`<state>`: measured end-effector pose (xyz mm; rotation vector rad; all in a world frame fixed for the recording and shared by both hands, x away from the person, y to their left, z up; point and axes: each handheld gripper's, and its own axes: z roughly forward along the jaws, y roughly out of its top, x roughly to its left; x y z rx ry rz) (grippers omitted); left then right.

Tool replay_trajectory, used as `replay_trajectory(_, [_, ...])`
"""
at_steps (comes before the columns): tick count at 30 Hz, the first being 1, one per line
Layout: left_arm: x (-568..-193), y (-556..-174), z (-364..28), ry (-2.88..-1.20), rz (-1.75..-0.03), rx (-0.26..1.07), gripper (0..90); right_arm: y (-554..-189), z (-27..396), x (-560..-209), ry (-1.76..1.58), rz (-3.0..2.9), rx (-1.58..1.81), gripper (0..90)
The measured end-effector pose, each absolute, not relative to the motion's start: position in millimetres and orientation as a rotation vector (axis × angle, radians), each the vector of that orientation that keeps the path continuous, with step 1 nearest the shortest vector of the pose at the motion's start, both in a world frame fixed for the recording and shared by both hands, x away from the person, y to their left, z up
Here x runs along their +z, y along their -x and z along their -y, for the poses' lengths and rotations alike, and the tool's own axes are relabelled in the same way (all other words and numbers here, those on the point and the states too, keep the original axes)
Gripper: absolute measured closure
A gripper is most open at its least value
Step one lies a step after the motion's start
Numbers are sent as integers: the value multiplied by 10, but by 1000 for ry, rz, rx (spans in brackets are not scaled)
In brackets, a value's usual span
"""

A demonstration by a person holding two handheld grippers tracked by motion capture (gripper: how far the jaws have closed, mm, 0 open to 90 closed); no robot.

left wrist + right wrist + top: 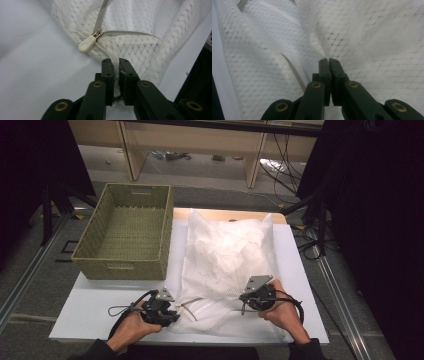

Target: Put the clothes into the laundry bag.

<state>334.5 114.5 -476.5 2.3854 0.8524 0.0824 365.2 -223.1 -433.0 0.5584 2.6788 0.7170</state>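
A white mesh laundry bag (pixel 225 265) stuffed with white cloth lies lengthwise on the white table (pixel 100 305). Its zipper end faces the near edge. My left gripper (pixel 167 315) holds the bag's near left corner. In the left gripper view its jaws (pixel 116 62) are shut on a fold of mesh (pixel 140 50), just below the cream zipper pull (pixel 87 43). My right gripper (pixel 245 297) sits on the bag's near right part. The right gripper view shows its jaws (pixel 328 61) pinched on the mesh fabric (pixel 367 42).
An empty green woven basket (pixel 125 232) stands at the table's far left, beside the bag. Black stands and cables flank the table on both sides. Bare white table lies in front of the basket.
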Motion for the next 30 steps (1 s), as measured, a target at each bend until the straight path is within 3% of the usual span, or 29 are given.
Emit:
replay_trajectory(4, [-4784,-3250,-1259,-2303,-891,106,878,-3624,2229,-4303,-515,-2678,741,900])
replay_trajectory(10, [-4776,-3179,-1294,-2291,-882,105,853,-3516,2191,-4411,-537,-2710,696,900])
replay_trajectory(18, [-4647,-3219,-1409,-2162,-974,180,478,-3591,2211,-4433,-538,-2719,701,897])
replay_trajectory(25, [-4543,-3196,-1503,-2089,-978,250,350,-3588,2213,-4434,-572,-2717,749,854])
replay_trajectory(30, [-4534,-3216,-1553,-2065,-992,270,272,-3583,2230,-4403,-629,-2682,793,714])
